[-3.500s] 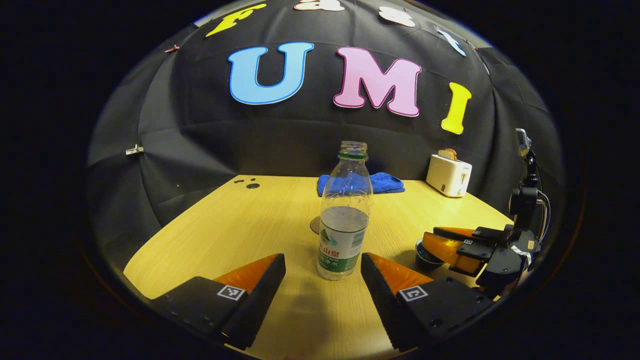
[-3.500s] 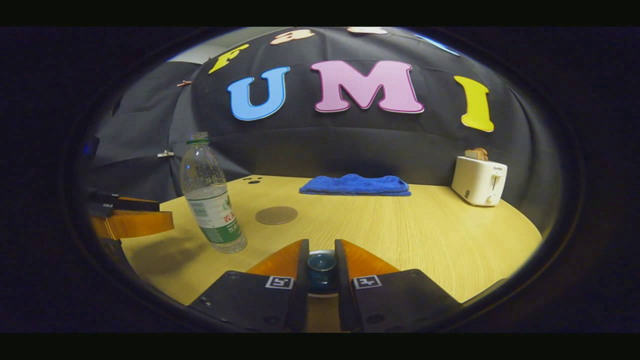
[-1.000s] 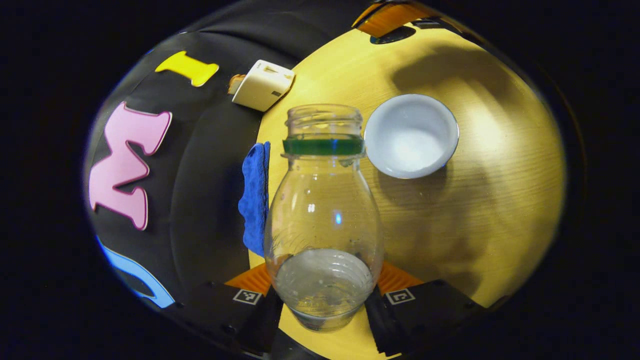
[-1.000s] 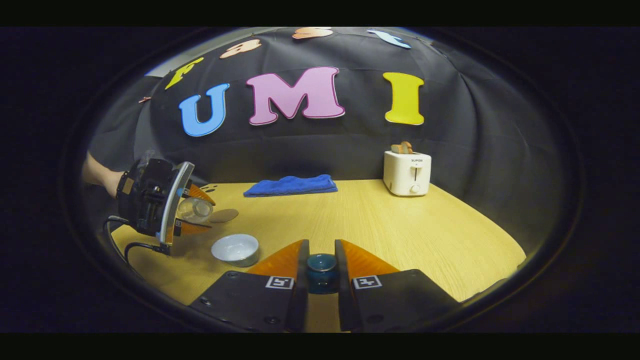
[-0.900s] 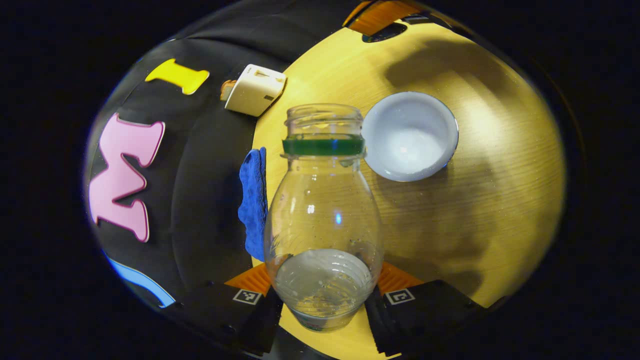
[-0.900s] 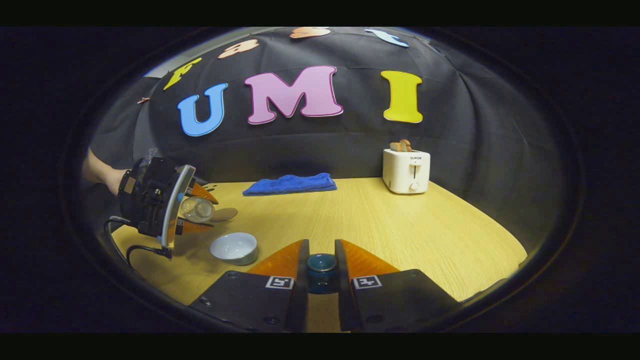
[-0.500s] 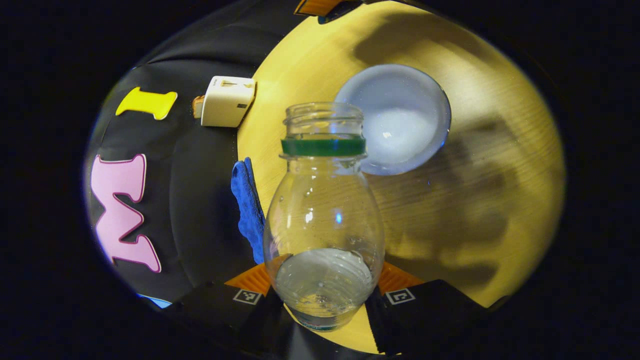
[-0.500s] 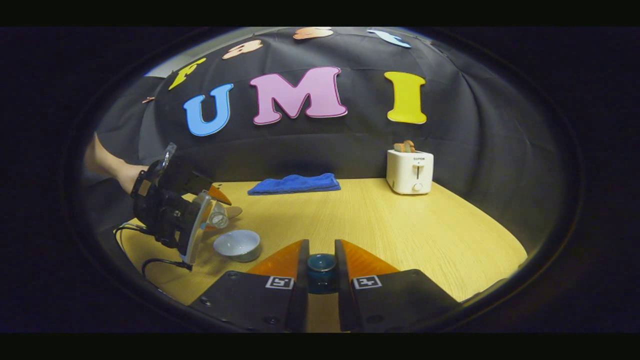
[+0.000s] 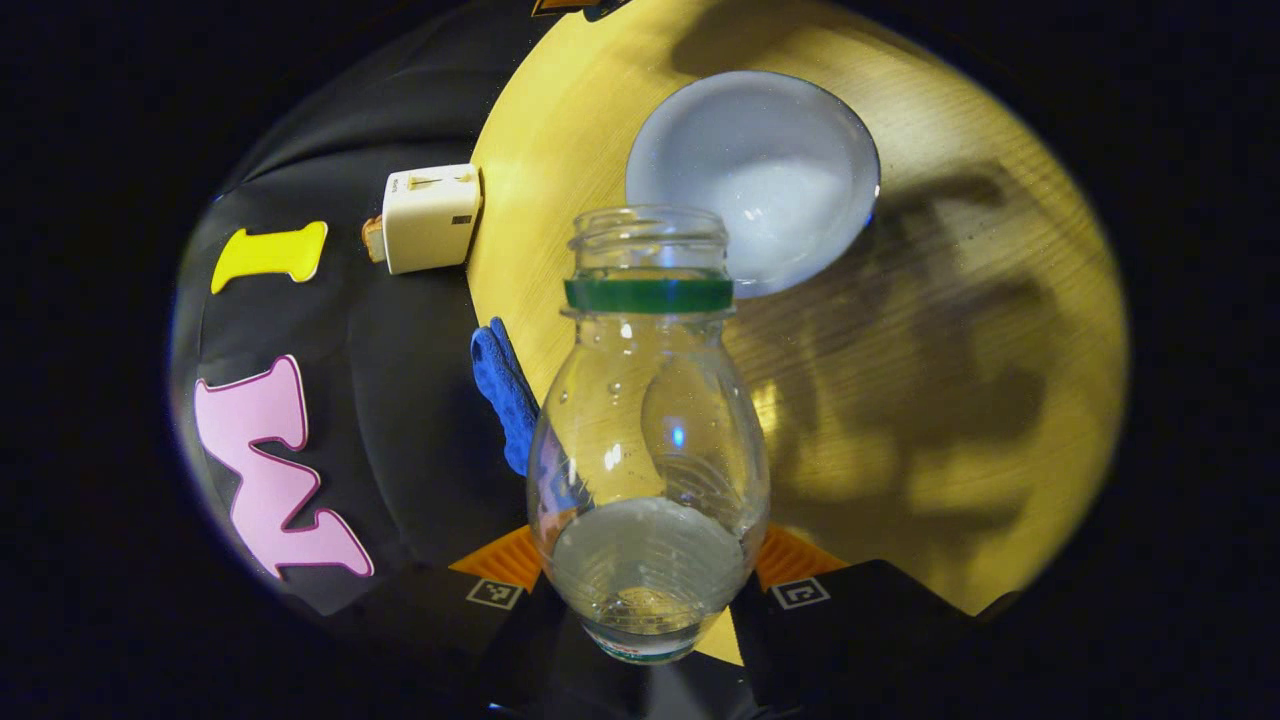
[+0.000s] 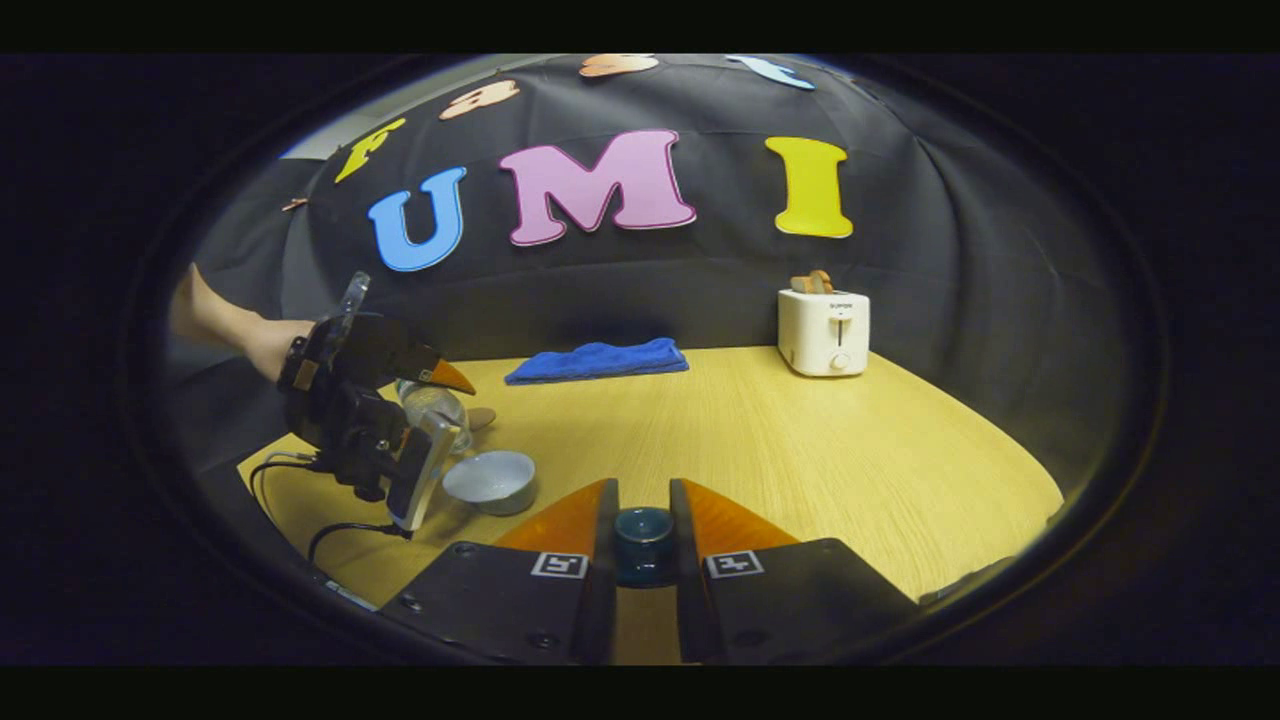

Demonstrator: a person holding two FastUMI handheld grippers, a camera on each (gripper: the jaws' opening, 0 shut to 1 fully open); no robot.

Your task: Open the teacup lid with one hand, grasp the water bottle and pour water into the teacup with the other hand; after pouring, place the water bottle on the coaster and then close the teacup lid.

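One water bottle [image 9: 648, 440], uncapped and tipped toward the counter [image 9: 950, 330], sits clamped between the two fingers of the left claw [image 9: 645, 600]; water lies pooled in its lower body, and its open mouth overlaps the near rim of the one white teacup [image 9: 760, 160], which stands open on the counter; whether water is leaving the mouth cannot be told. In the right gripper view the same claw [image 10: 425, 400], held by one hand [image 10: 265, 345], leans the bottle [image 10: 432, 408] just above and beside the teacup [image 10: 490, 480]; one brown coaster [image 10: 483, 417] peeks out behind the bottle. The right claw [image 10: 643, 545] is closed on the single teacup lid [image 10: 643, 535], both fingers pressing its dark knob, held apart from the cup and above the counter [image 10: 800, 450]. Farther back lie one folded blue towel [image 10: 598, 361] and one white toaster [image 10: 824, 331] with toast in its slot; the left gripper view shows the towel [image 9: 503, 395] and toaster [image 9: 430, 217] too, turned sideways by the tilt.
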